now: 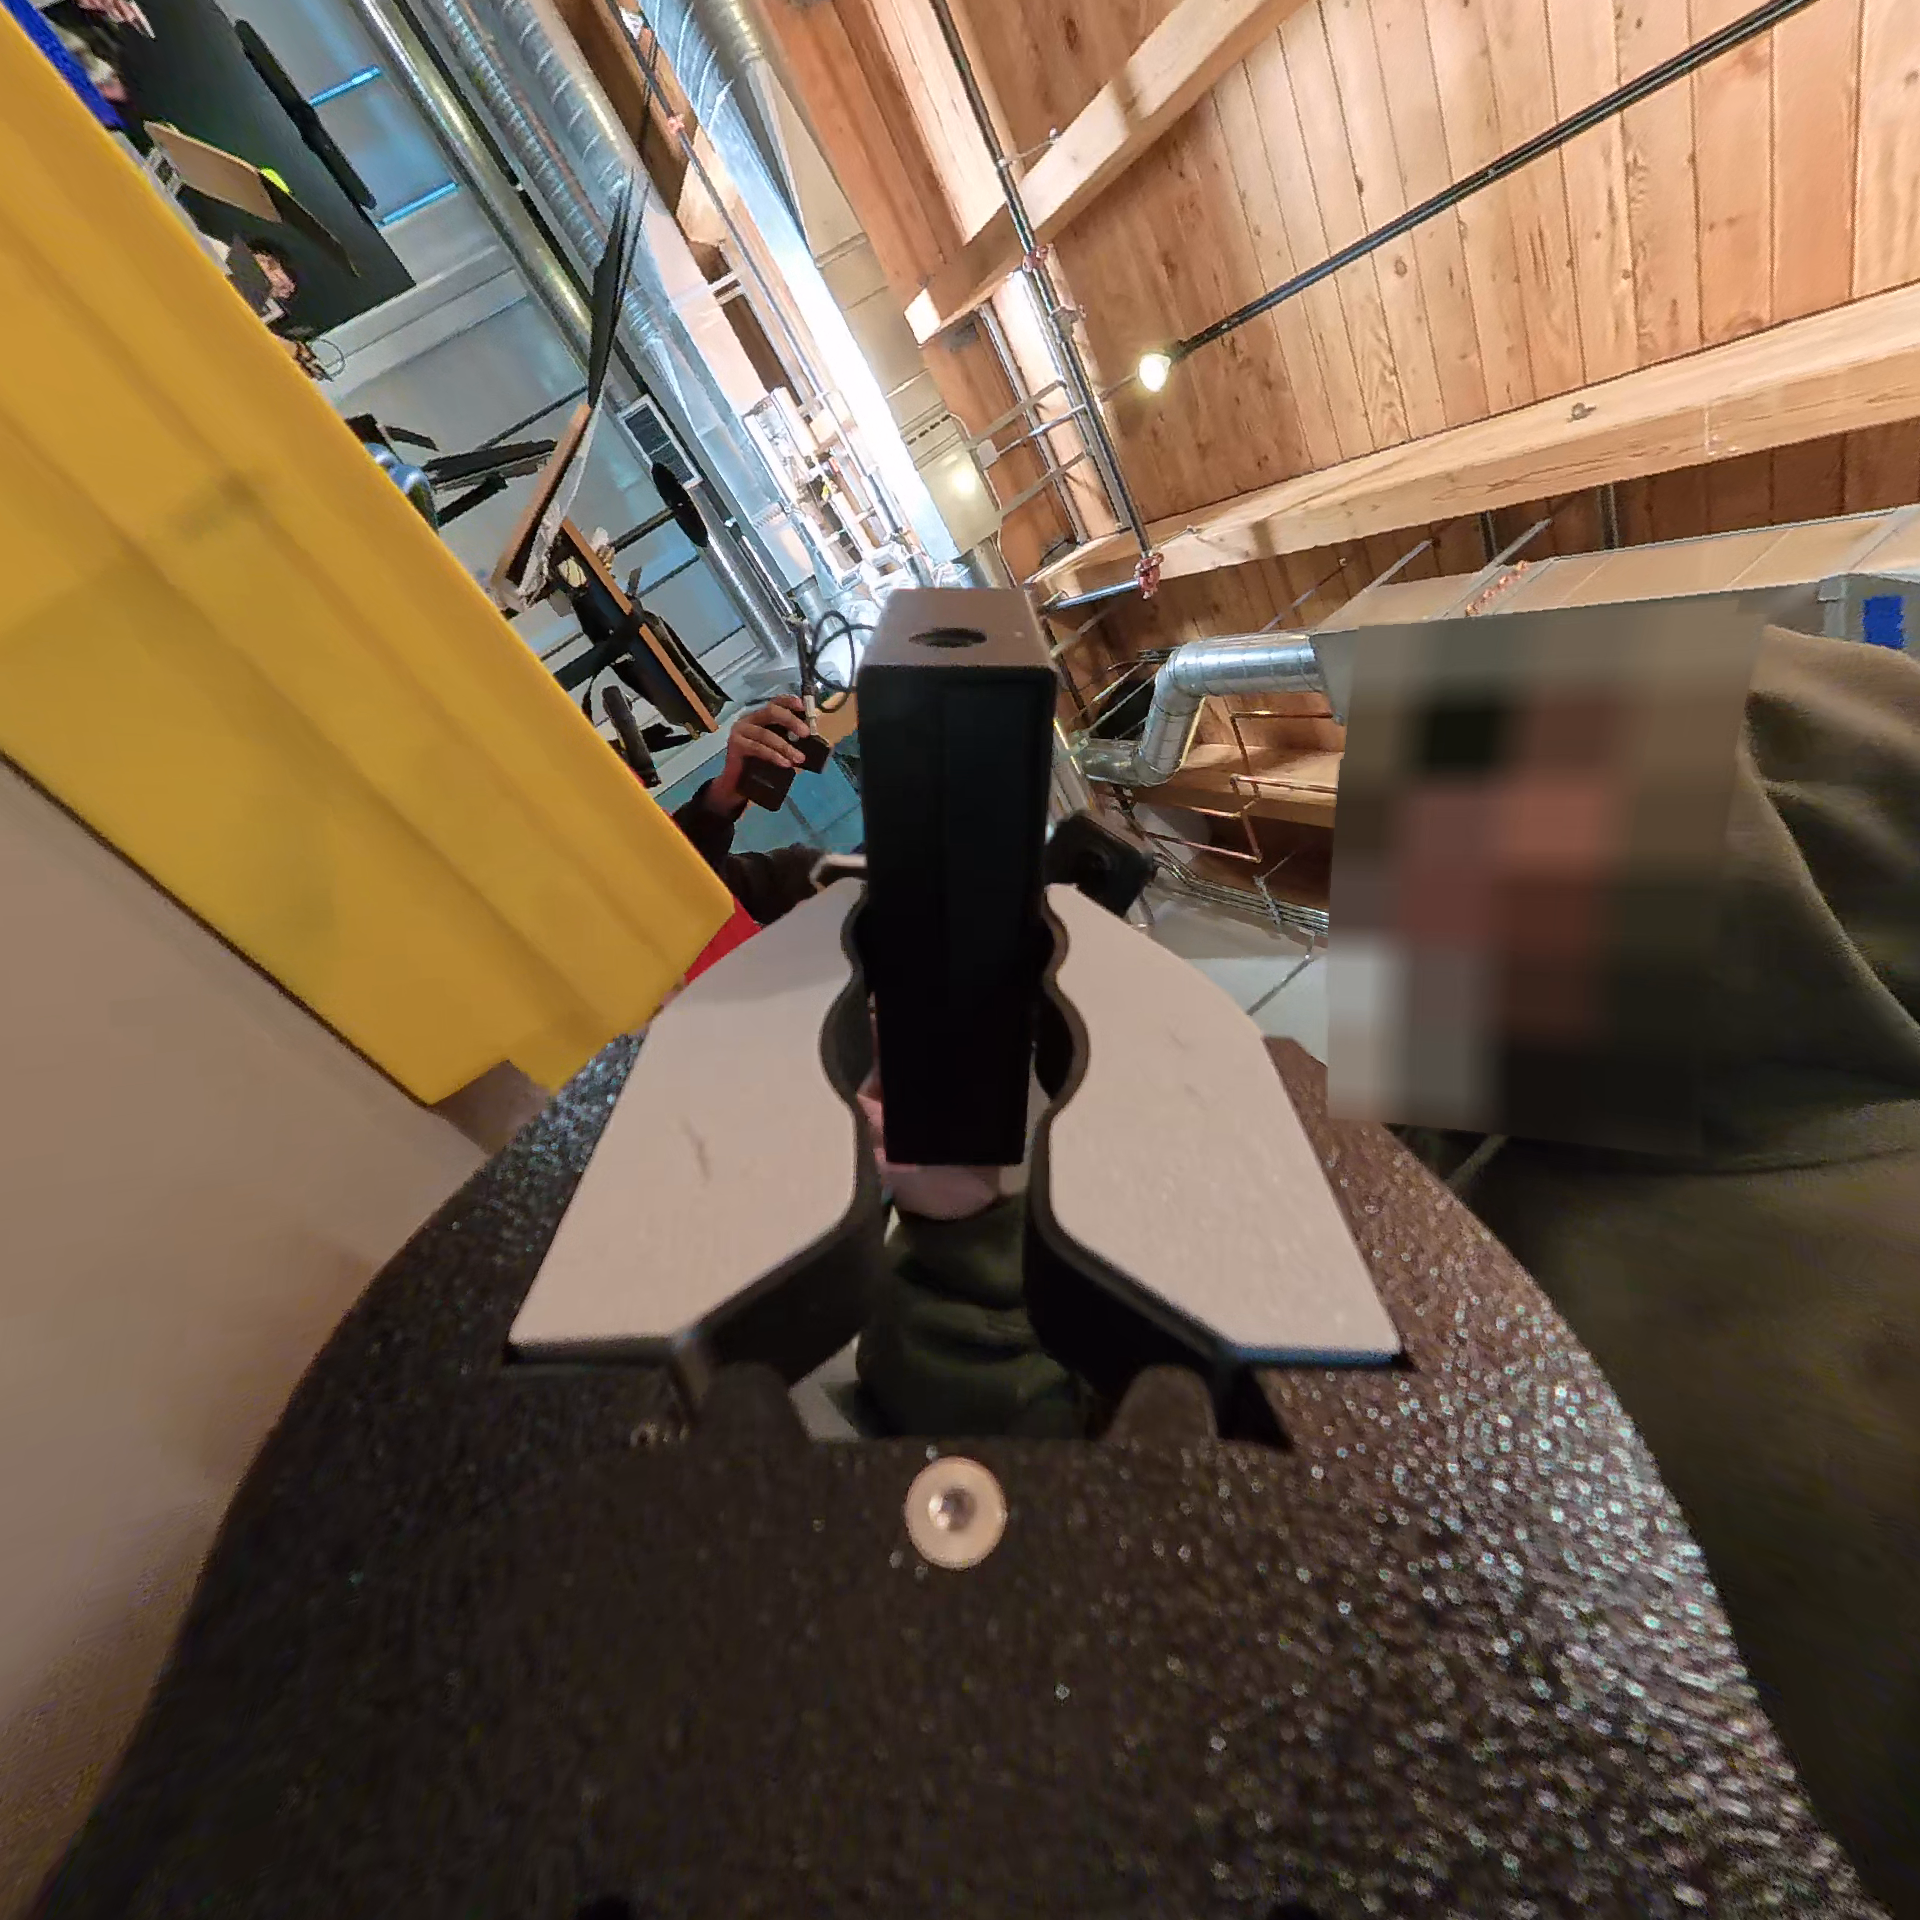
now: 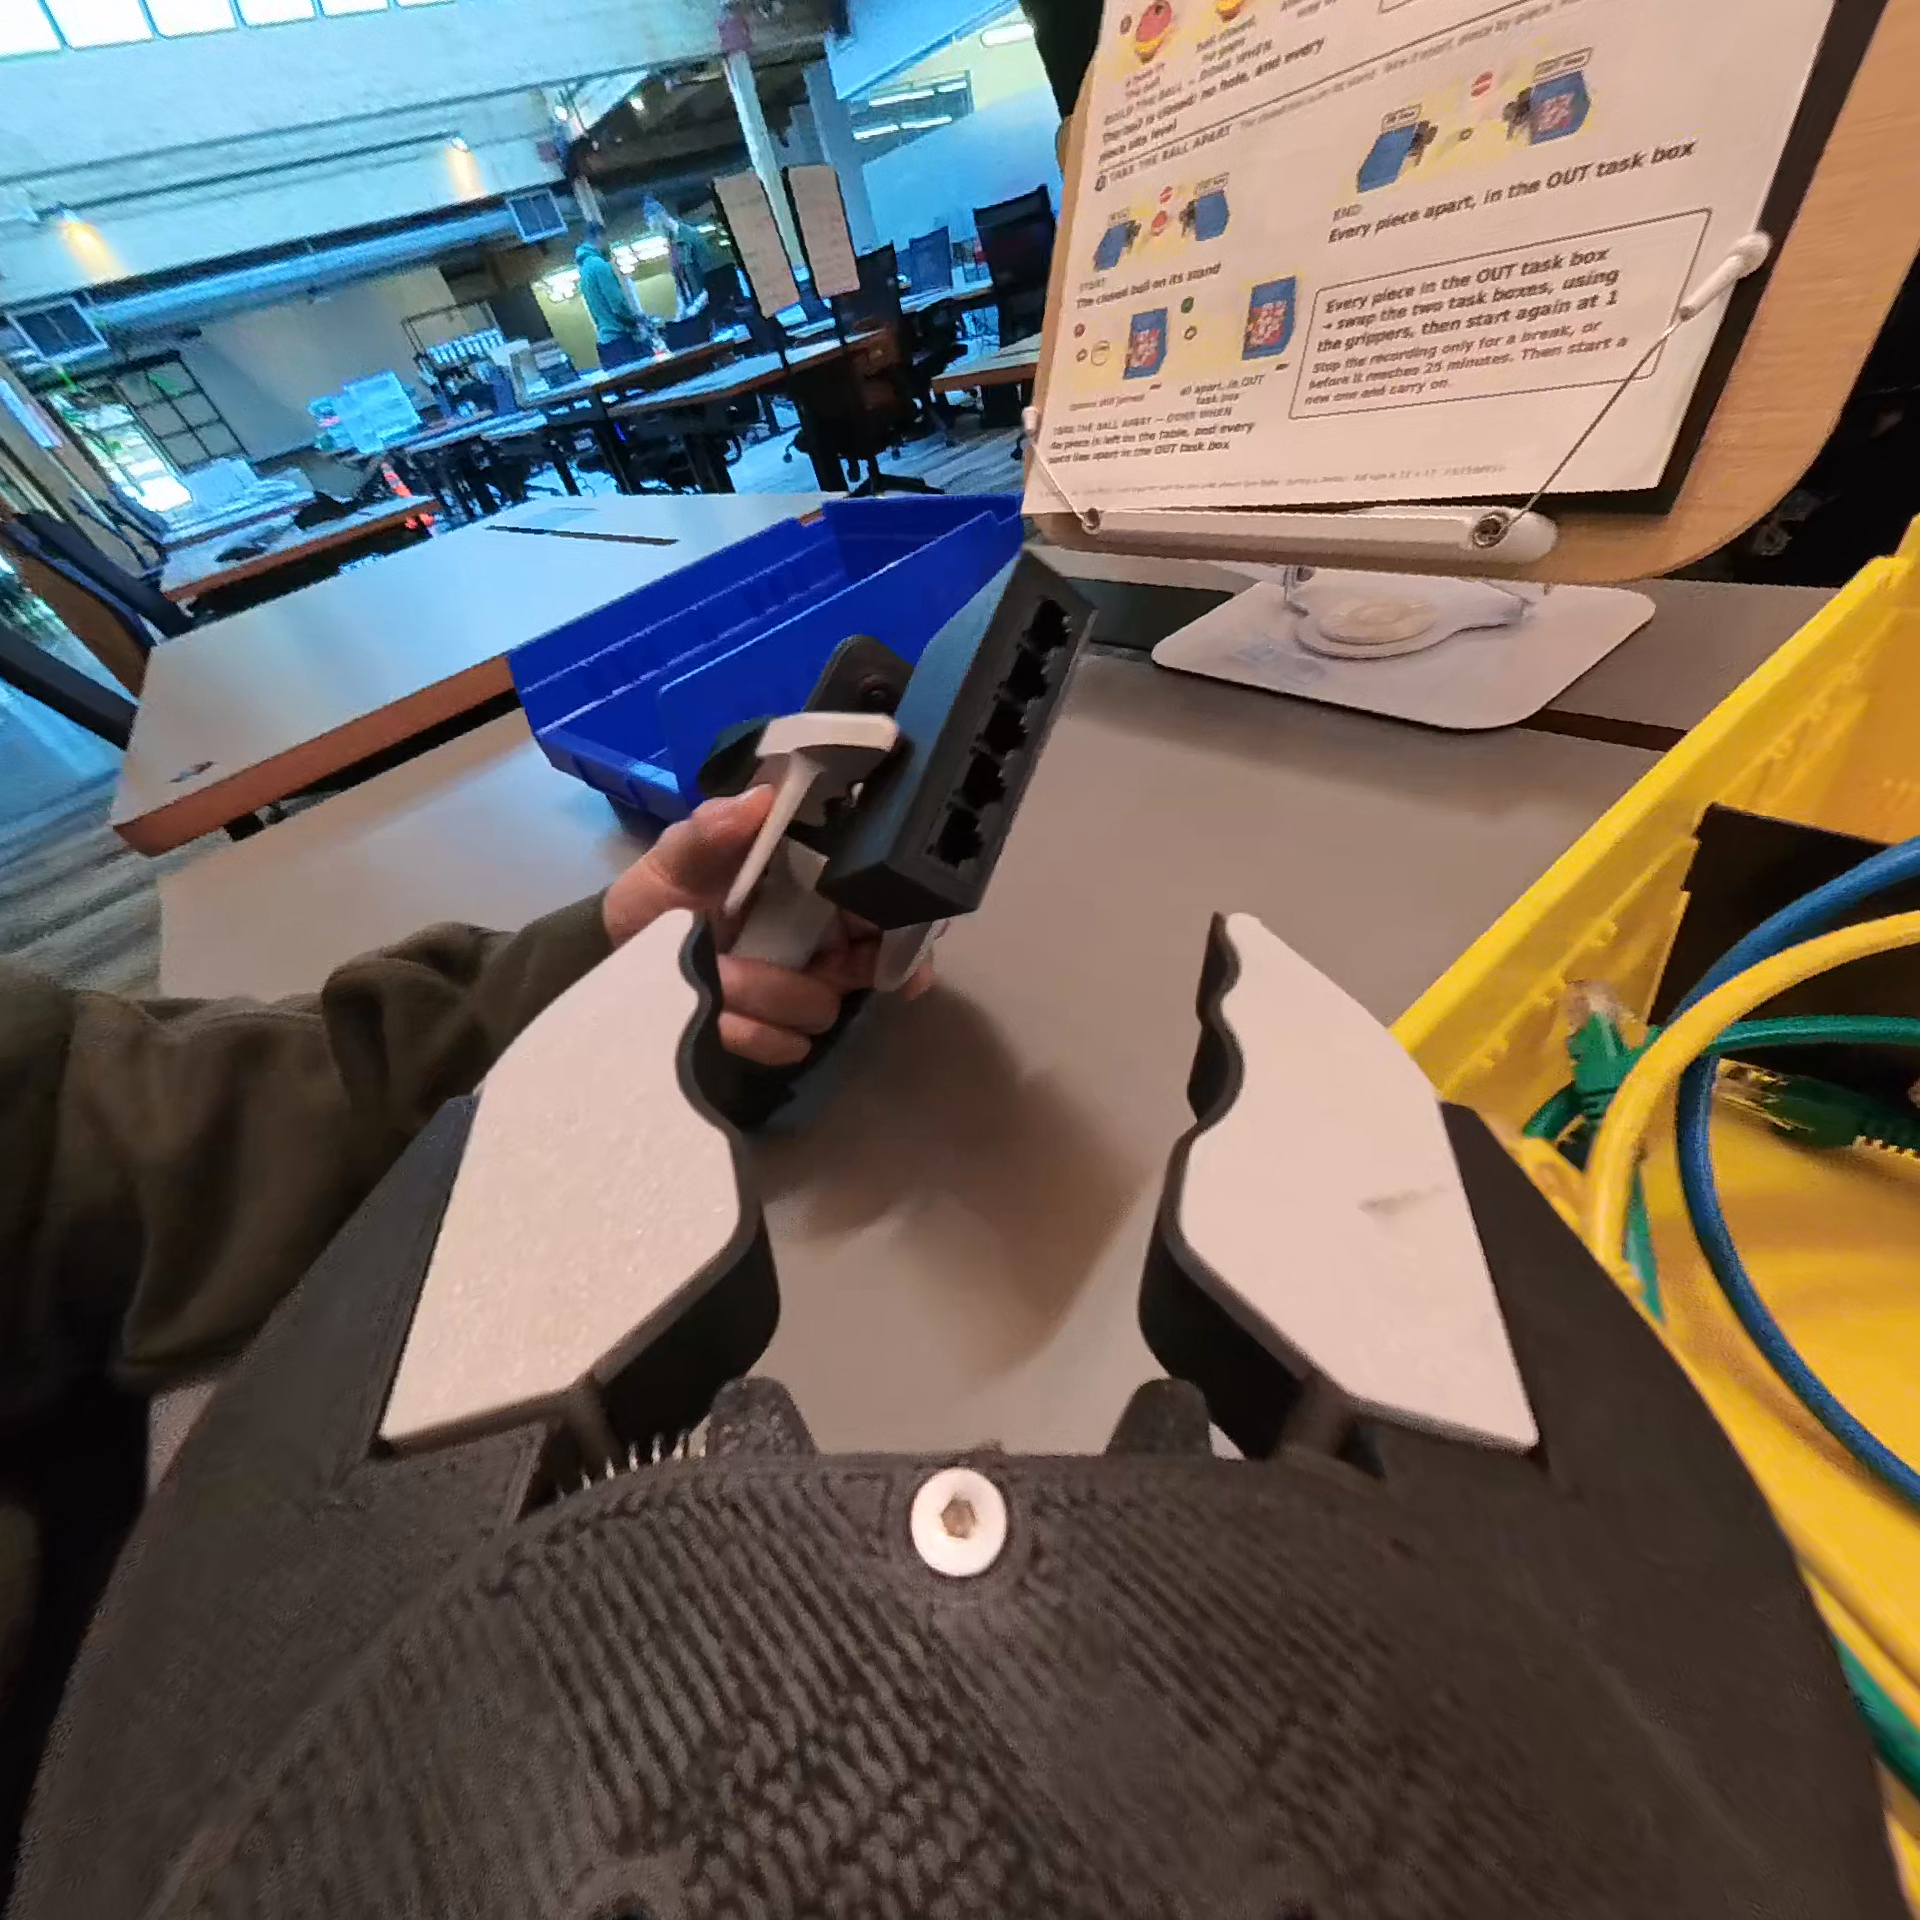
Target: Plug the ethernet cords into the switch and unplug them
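My left gripper (image 1: 951, 920) is shut on the black switch (image 1: 951, 790) and holds it raised off the table, tilted up toward the ceiling. In the right wrist view the left gripper (image 2: 831, 790) holds the switch (image 2: 977, 748) with its row of empty ports facing right. My right gripper (image 2: 961, 935) is open and empty, low over the grey table (image 2: 1039, 1091), just short of the switch. Blue (image 2: 1704, 1195), yellow (image 2: 1621, 1122) and green (image 2: 1600, 1070) ethernet cords lie coiled in the yellow bin (image 2: 1558, 914) to the right.
A blue bin (image 2: 748, 644) lies at the back of the table. A sheet on a wooden stand (image 2: 1403, 260) is at the back right. The yellow bin (image 1: 312, 623) fills the left of the left wrist view. A sleeved arm (image 2: 312, 1091) reaches in from the left.
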